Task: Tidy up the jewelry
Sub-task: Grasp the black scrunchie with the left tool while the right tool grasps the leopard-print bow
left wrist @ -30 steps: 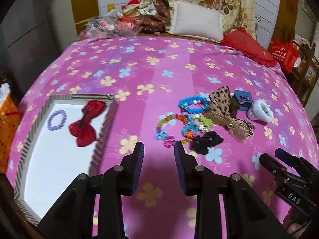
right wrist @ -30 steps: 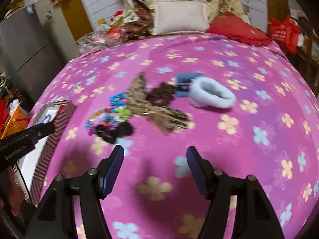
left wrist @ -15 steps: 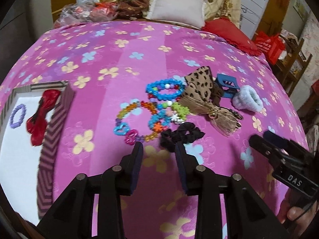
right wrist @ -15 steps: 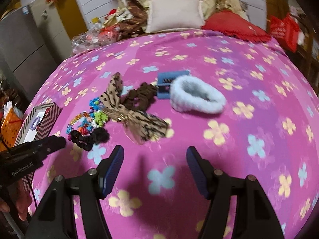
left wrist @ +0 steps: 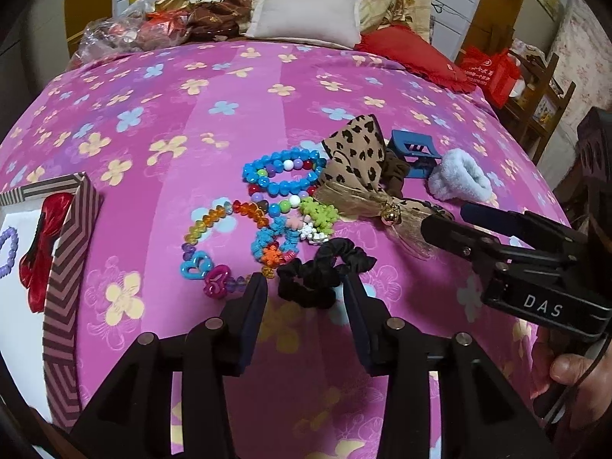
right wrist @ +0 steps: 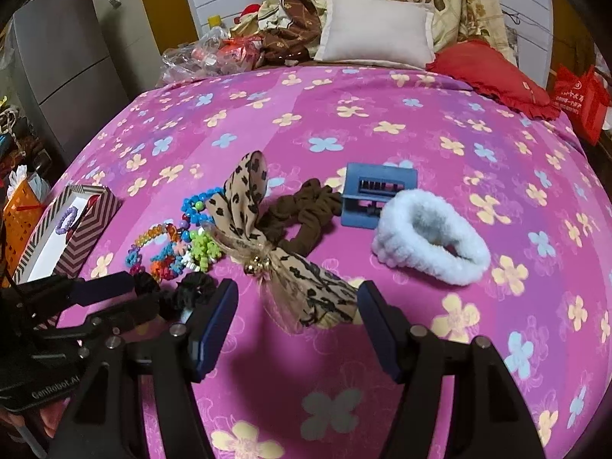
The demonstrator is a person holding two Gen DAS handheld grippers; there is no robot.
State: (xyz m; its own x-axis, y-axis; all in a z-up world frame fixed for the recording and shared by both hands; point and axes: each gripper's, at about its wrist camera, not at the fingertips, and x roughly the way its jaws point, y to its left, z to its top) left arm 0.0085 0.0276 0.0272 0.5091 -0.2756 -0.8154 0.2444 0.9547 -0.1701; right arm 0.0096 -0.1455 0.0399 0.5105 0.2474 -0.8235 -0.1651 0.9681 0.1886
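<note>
Black fabric scrunchie (left wrist: pixel 319 277) between the opening left gripper (left wrist: pixel 304 287) pads, untouched.
Right gripper (right wrist: pixel 298 302) beside it, jaws apart around the leopard-print bow (right wrist: pixel 267 244) tail.

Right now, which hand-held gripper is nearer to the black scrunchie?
Left. The left hand-held gripper straddles the black scrunchie, jaws opening. The right hand-held gripper sits beside it, at the leopard bow.

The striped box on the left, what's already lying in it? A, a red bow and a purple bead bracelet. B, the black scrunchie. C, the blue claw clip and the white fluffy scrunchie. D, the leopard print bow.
A: in the left wrist view the striped box holds only a red bow and a purple bead bracelet; the other pieces lie on the pink bedspread.
</note>
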